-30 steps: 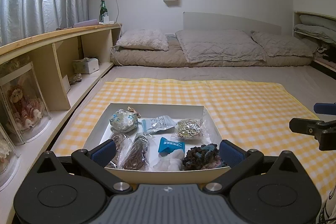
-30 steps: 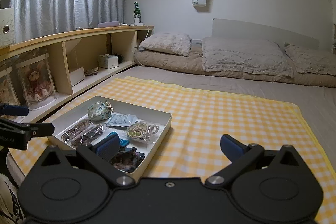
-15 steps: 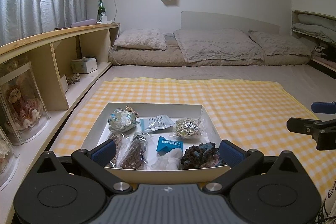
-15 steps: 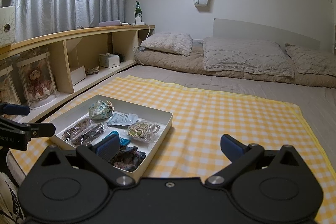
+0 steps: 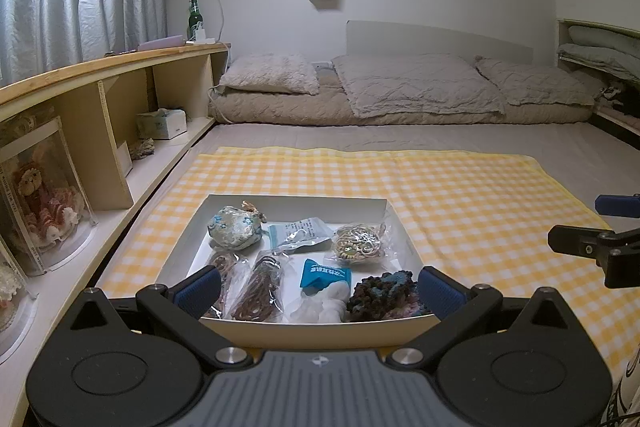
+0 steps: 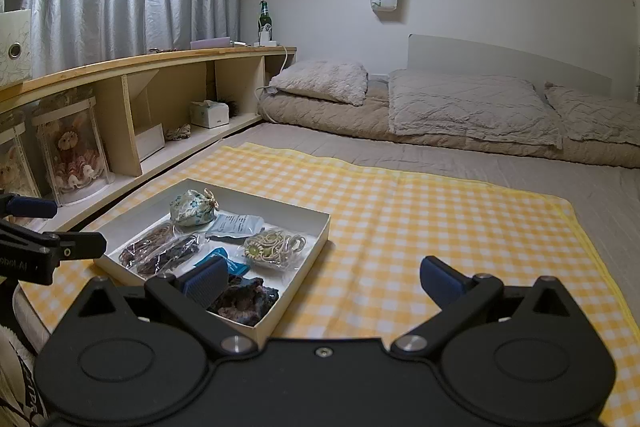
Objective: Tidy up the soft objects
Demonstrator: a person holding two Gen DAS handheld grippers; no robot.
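Note:
A shallow white box (image 5: 292,202) (image 6: 256,201) lies on a yellow checked cloth (image 5: 460,195) (image 6: 420,219). It holds a blue-patterned fabric pouch (image 5: 234,227) (image 6: 192,207), a silver sachet (image 5: 298,235), a bag of beige hair ties (image 5: 358,242) (image 6: 274,242), two bags of brown hair ties (image 5: 260,285) (image 6: 160,250), a blue-and-white packet (image 5: 325,281) and a dark crocheted scrunchie (image 5: 384,294) (image 6: 244,297). My left gripper (image 5: 318,289) is open and empty just before the box's near wall. My right gripper (image 6: 324,279) is open and empty, right of the box.
A low wooden shelf (image 5: 100,115) (image 6: 132,95) along the left holds boxed dolls (image 5: 40,195) and a tissue box (image 5: 162,123). Pillows and quilts (image 5: 400,91) lie at the far wall. The right gripper shows at the left wrist view's right edge (image 5: 592,243).
Both views have shifted only slightly; the box sits a little further from the left gripper than a second ago. Nothing was taken hold of or let go.

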